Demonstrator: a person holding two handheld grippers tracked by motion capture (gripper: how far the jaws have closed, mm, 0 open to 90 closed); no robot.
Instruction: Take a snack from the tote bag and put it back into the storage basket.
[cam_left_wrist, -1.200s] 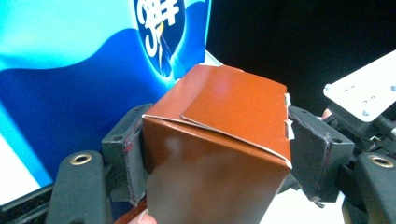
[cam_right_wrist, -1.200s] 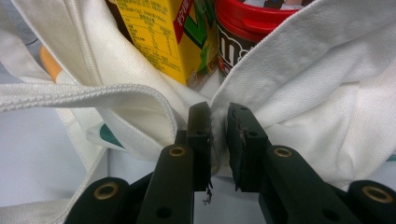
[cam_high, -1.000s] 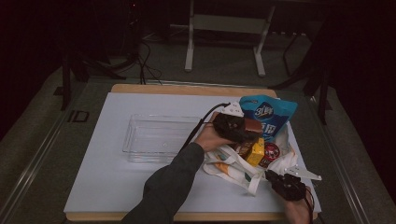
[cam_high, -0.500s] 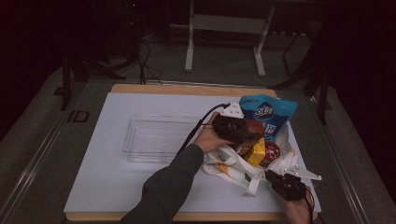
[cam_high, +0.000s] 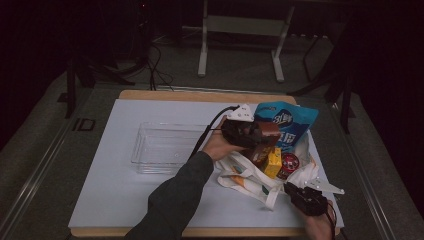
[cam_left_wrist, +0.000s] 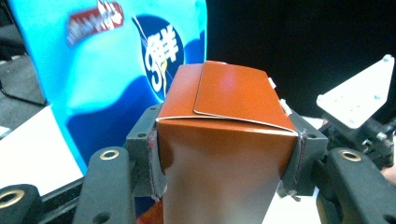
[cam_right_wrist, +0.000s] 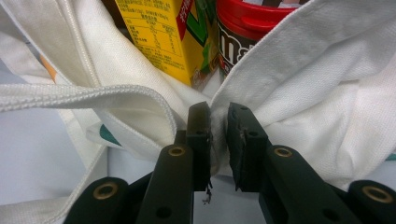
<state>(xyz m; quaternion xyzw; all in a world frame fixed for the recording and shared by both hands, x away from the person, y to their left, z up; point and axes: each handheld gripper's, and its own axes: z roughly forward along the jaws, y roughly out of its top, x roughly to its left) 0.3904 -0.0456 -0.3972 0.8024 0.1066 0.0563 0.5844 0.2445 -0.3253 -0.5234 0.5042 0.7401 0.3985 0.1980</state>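
Closed just now on the brown carton (cam_left_wrist: 224, 154), left gripper (cam_high: 252, 134) fingers (cam_left_wrist: 148, 154) clamped on both its sides, above the white bag (cam_high: 250, 175), beside the blue packet (cam_high: 290, 122). Pinched the bag's cloth edge (cam_right_wrist: 215, 126) with right gripper (cam_high: 292, 190) fingers (cam_right_wrist: 198, 140), near the table (cam_high: 115, 190) front.

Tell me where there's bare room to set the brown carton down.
The clear tray left of the left gripper looks bare, and the mat is free left of and in front of it. The right side is crowded: tote bag, blue bag, yellow box and red-lidded jar, with the right gripper pinching the tote.
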